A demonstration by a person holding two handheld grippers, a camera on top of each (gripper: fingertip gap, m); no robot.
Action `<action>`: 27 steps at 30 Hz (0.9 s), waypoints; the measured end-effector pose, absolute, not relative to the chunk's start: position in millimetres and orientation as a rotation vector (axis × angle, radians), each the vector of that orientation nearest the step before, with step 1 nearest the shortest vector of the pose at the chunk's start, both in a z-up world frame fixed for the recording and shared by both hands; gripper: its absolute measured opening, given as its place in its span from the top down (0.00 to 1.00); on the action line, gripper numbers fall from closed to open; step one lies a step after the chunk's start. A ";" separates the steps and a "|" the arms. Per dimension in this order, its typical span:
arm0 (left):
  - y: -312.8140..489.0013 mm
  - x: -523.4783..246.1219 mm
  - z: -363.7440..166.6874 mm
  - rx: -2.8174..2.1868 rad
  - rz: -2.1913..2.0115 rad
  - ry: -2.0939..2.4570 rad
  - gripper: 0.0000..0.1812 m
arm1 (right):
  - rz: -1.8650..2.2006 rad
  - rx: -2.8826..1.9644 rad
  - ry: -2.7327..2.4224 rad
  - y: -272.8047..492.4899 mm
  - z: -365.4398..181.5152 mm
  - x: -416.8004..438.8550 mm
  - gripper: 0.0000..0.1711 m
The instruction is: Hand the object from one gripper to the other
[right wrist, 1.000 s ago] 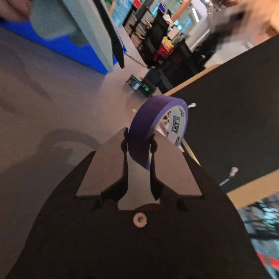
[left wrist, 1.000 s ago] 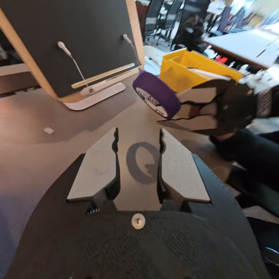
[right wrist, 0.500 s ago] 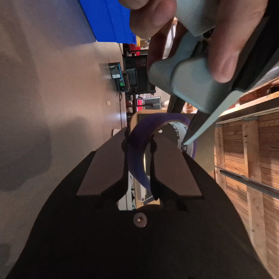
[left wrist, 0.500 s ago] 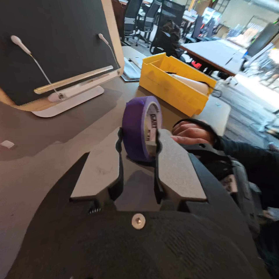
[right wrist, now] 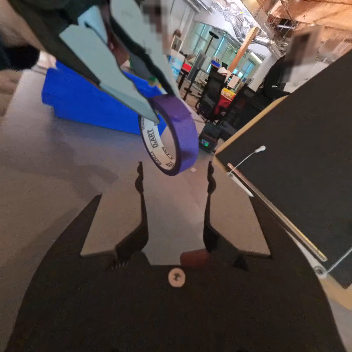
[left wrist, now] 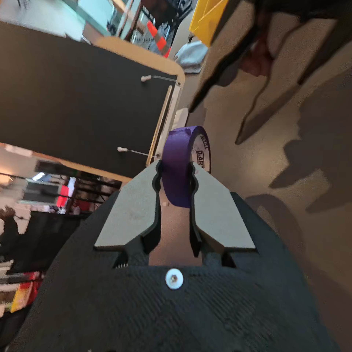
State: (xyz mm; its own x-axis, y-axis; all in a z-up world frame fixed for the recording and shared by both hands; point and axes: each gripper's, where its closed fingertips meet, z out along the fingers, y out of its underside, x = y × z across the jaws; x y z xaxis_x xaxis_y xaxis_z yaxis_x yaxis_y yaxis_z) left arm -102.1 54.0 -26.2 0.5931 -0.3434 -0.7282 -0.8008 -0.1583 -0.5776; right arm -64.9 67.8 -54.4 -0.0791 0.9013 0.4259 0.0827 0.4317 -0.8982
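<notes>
A purple roll of tape [left wrist: 178, 167] with a white printed core is clamped on its band between the fingertips of my left gripper [left wrist: 175, 167], held in the air above the brown table. In the right wrist view the same tape [right wrist: 181, 131] hangs from the left gripper's pale fingers [right wrist: 114, 83], which come in from the upper left. My right gripper [right wrist: 174, 165] is open and empty, its tips just below the roll and apart from it. It also shows in the left wrist view [left wrist: 266, 95], open, at upper right.
A black board with a wooden rim [left wrist: 76, 91] on a white stand is beside the tape, also in the right wrist view [right wrist: 304, 142]. A blue bin [right wrist: 80, 104] sits on the table behind. A yellow bin [left wrist: 207, 21] is at the far side. Office chairs stand beyond.
The tape has passed from the right gripper to the left. The right gripper let go, opened wide and drew back below the roll; the left gripper holds it alone and has rolled over.
</notes>
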 end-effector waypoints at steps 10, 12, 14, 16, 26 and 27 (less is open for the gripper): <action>17.7 -58.8 -23.8 -1.547 0.403 1.195 0.85 | 1.000 -0.692 -1.685 20.7 -57.9 -50.4 0.87; 24.3 -74.2 -25.6 -1.668 0.338 1.002 0.84 | 0.885 -0.696 -1.609 31.5 -51.2 -53.6 0.87; 26.7 -90.2 -25.6 -1.778 0.173 0.743 0.77 | 0.644 -0.683 -1.522 52.9 -49.0 -56.2 0.87; 19.9 -89.1 -27.6 -1.840 -0.159 0.539 0.73 | 0.383 -0.603 -1.475 64.7 -50.9 -57.7 0.87; 28.2 -89.6 -43.3 -1.837 -0.872 0.041 0.66 | -0.236 -0.118 -1.319 19.9 -59.3 -75.9 0.87; 30.5 -92.3 -43.8 -1.830 -0.836 0.039 0.72 | -0.239 -0.128 -1.307 19.2 -58.5 -74.8 0.87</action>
State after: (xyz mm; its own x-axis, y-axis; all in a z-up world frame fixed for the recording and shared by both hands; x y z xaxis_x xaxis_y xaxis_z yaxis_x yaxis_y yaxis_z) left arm -92.3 30.5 -43.8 0.7532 -0.4004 0.5219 0.3506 -0.4270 -0.8335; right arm -74.8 19.2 -58.5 0.2410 -0.1019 0.9652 0.2460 0.9684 0.0408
